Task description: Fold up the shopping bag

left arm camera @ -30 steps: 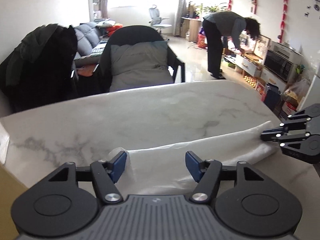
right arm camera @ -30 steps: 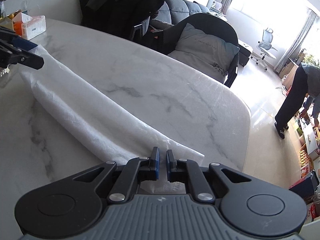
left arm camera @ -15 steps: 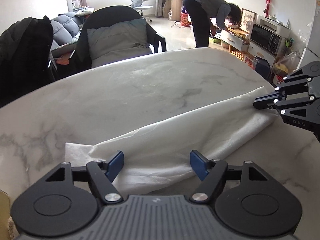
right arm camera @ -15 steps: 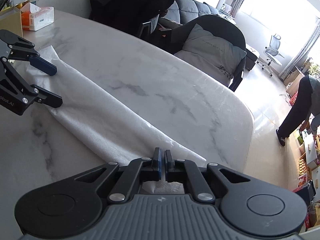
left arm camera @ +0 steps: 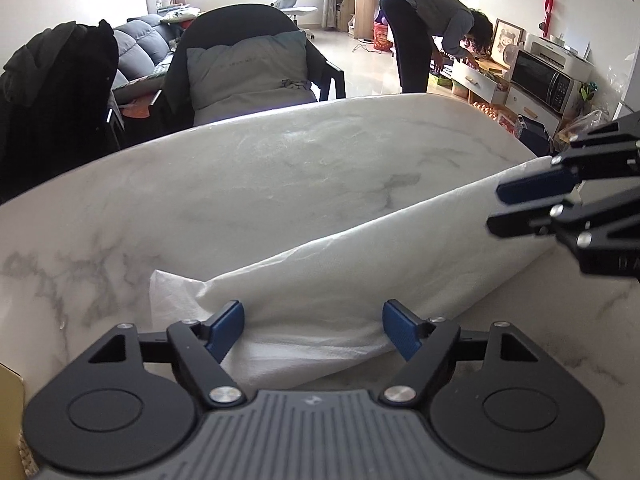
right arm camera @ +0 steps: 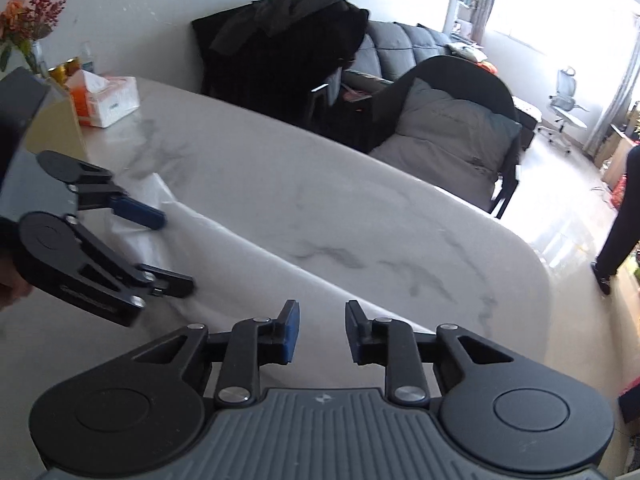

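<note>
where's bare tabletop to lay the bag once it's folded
Widest free patch: the marble table beyond the shopping bag, running to the far edge by the cushioned chair. Crowded: the left end, where the tissue box and flower vase stand, and the near strip around the left gripper and right gripper.

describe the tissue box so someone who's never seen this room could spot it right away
Start at the white marble table in the right wrist view and follow it to the far left corner by the wall. The tissue box sits there, beside a vase of red and orange flowers. It is the only orange and white box, with a tissue sticking up.
</note>
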The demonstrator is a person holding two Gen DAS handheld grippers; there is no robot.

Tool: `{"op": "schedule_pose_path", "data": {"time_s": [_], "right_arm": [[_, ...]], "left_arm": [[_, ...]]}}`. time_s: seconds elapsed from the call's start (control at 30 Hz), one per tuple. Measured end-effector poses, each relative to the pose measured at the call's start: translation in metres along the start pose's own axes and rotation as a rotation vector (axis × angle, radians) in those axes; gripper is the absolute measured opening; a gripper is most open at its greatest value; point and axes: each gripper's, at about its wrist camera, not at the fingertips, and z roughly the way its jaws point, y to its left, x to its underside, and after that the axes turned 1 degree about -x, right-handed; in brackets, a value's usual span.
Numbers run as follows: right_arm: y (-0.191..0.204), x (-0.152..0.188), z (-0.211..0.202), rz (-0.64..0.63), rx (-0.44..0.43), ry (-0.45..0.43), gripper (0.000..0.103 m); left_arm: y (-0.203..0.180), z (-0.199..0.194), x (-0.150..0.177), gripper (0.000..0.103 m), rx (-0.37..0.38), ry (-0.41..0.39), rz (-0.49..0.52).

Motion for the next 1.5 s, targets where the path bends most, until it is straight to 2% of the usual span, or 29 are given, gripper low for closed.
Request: {"op": "schedule_pose_path", "data": {"time_s": [0.07, 0.17, 0.4, 0.63, 0.77, 0.83, 0.87, 0.9, 0.93, 1.03, 1.13, 1.2, 1.43, 1.5], "right_arm": [[0.013, -0.002, 0.011, -0.008, -0.024, 0.024, 0.014], [0.022, -0.001, 0.022, -0.008, -0.035, 0.054, 0.013], [-0.023, 0.018, 0.005, 0.046, 0.012, 0.081, 0.013], [-0.073, 0.043, -0.014, 0.093, 0.123, 0.124, 0.018], [-0.07, 0.04, -0.02, 0.03, 0.182, 0.174, 0.02], [-0.042, 0.036, -0.029, -0.106, 0.139, 0.115, 0.03], [-0.032, 0.035, -0.03, -0.159, 0.121, 0.1, 0.046], [-0.011, 0.036, -0.028, -0.268, 0.098, 0.085, 0.059], [0.009, 0.038, -0.027, -0.377, 0.075, 0.069, 0.063], [0.043, 0.045, -0.013, -0.541, 0.053, 0.046, 0.064], [0.038, 0.031, -0.003, -0.473, 0.027, 0.061, 0.063], [0.032, 0.025, 0.001, -0.478, -0.006, 0.062, 0.063], [0.004, -0.007, 0.023, -0.579, -0.184, 0.116, 0.063], [0.0, -0.013, 0.027, -0.591, -0.215, 0.134, 0.058]], "left_arm": [[0.0, 0.0, 0.001, 0.077, -0.001, -0.003, 0.0], [-0.001, -0.001, 0.001, 0.077, -0.001, -0.005, 0.002], [0.002, -0.002, 0.004, 0.078, 0.014, -0.013, 0.012], [0.004, -0.002, 0.004, 0.078, 0.025, -0.009, 0.022], [0.004, -0.001, 0.002, 0.078, 0.024, -0.007, 0.02], [0.004, 0.0, 0.002, 0.079, 0.024, -0.005, 0.02], [0.004, 0.0, 0.002, 0.079, 0.025, -0.004, 0.02], [0.004, 0.0, 0.002, 0.078, 0.026, -0.003, 0.02], [0.004, 0.0, 0.001, 0.078, 0.027, 0.003, 0.019], [0.006, 0.002, -0.004, 0.078, 0.04, 0.03, 0.02], [0.009, 0.004, -0.01, 0.081, 0.069, 0.067, 0.023], [0.015, 0.005, -0.014, 0.083, 0.108, 0.091, 0.009], [0.045, 0.008, -0.022, 0.083, 0.259, 0.142, -0.075], [0.055, 0.007, -0.022, 0.082, 0.299, 0.15, -0.112]]}}
